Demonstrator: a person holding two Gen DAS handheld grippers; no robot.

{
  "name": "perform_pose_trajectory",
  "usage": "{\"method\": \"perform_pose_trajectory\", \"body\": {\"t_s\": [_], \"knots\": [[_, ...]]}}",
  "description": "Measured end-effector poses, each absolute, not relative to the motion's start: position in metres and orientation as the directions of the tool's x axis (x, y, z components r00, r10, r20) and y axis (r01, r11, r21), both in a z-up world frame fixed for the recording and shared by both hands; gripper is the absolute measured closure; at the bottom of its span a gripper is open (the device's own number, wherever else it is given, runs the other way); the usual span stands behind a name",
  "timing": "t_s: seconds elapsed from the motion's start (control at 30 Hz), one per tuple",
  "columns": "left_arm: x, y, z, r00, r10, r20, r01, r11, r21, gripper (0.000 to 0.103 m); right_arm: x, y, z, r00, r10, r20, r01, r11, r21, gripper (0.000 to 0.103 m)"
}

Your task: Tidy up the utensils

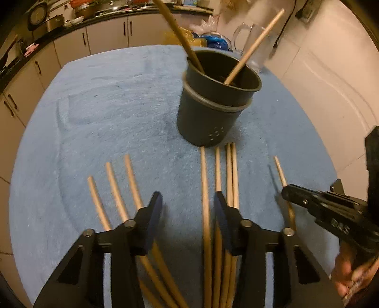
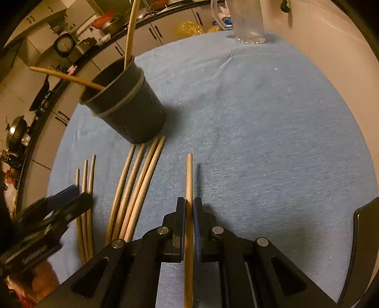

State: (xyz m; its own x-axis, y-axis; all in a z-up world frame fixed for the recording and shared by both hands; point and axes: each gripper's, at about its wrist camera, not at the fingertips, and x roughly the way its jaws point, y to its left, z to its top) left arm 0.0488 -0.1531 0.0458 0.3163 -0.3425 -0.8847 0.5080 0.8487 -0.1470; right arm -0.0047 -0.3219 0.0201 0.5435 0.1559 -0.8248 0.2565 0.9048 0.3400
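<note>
Right between the pads of the right gripper point(image 2: 188, 208) sits a single wooden chopstick point(image 2: 189, 180), pinched along its length, its tip pointing straight ahead past the fingertips over the blue towel point(image 2: 260, 142). Just to that gripper's left lie four chopsticks point(image 2: 132, 189) side by side on the towel, their far ends close to the base of the dark utensil holder point(image 2: 128, 106). Further left, three more chopsticks point(image 2: 86, 180) lie together, partly under the left gripper point(image 2: 68, 199).

From the left wrist camera, the left gripper point(image 1: 188, 206) has its fingers spread wide, nothing touching either pad. One chopstick of the four-stick group point(image 1: 205, 189) runs down the gap between them, the others by the right-hand finger; the three-stick group point(image 1: 116, 189) fans out off its left finger. The right gripper point(image 1: 287, 192) enters at its right, shut on its chopstick point(image 1: 280, 171).

Ahead of both tools stands the utensil holder point(image 1: 213, 106), with two chopsticks point(image 1: 255, 45) leaning inside. Beyond it, at the towel's far edge, is a clear glass pitcher point(image 2: 248, 21).
</note>
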Motion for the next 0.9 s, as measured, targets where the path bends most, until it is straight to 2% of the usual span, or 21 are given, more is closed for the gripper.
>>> {"method": "perform_pose_trajectory", "body": {"t_s": [0.2, 0.37, 0.43, 0.6, 0.77, 0.9], "knots": [[0.064, -0.18, 0.03, 0.279, -0.282, -0.918, 0.514, 0.851, -0.105, 0.077, -0.017, -0.334, 0.022, 0.569, 0.179, -0.803, 0.25, 0.892, 0.376, 0.096], [0.066, -0.194, 0.021, 0.321, -0.233, -0.918, 0.529, 0.848, -0.03, 0.082, -0.027, -0.343, 0.022, 0.576, 0.202, -0.792, 0.238, 0.885, 0.399, 0.096], [0.062, -0.197, 0.021, 0.357, -0.202, -0.912, 0.526, 0.85, 0.018, 0.097, -0.028, -0.344, 0.024, 0.582, 0.207, -0.786, 0.233, 0.884, 0.406, 0.096], [0.045, -0.181, 0.028, 0.374, -0.267, -0.888, 0.515, 0.856, -0.04, 0.097, -0.034, -0.34, 0.032, 0.61, 0.221, -0.761, 0.211, 0.88, 0.425, 0.096], [0.005, -0.149, 0.071, 0.496, -0.358, -0.791, 0.506, 0.86, -0.072, 0.097, -0.048, -0.333, 0.052, 0.679, 0.215, -0.702, 0.164, 0.887, 0.431, 0.096], [-0.019, -0.125, 0.103, 0.57, -0.394, -0.721, 0.481, 0.872, -0.096, 0.097, -0.069, -0.319, 0.083, 0.767, 0.187, -0.613, 0.105, 0.907, 0.408, 0.096]]}}
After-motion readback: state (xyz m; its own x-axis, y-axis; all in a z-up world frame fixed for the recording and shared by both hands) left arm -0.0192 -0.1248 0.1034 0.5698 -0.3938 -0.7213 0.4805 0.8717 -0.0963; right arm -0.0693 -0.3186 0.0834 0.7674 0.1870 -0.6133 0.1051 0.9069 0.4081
